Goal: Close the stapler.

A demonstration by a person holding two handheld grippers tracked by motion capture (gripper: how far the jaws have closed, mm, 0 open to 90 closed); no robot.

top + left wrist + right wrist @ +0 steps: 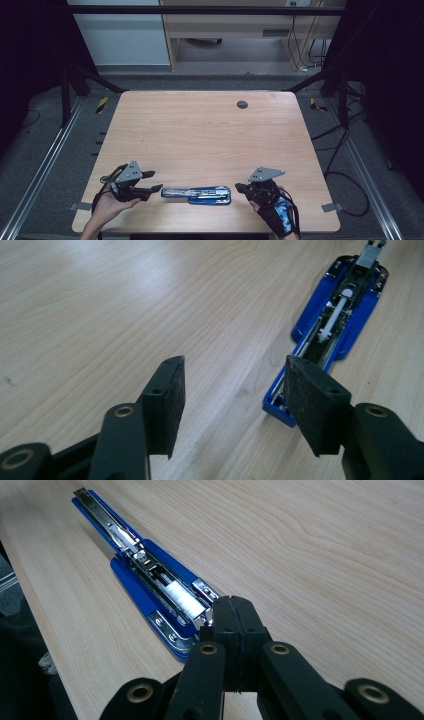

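A blue stapler lies folded out flat near the table's front edge, with its metal staple channel facing up. My left gripper is just left of the stapler's metal end and stands open with nothing between its pads. In the left gripper view the stapler runs away to the upper right, its near blue end beside the right pad of the left gripper. My right gripper sits at the stapler's right end, shut. In the right gripper view the right gripper has its pads pressed together right at the stapler, by a strip of staples.
The wooden table has a small grey round cap at the back. Both hands rest close to the front edge. Black frame posts, floor rails and cables surround the table.
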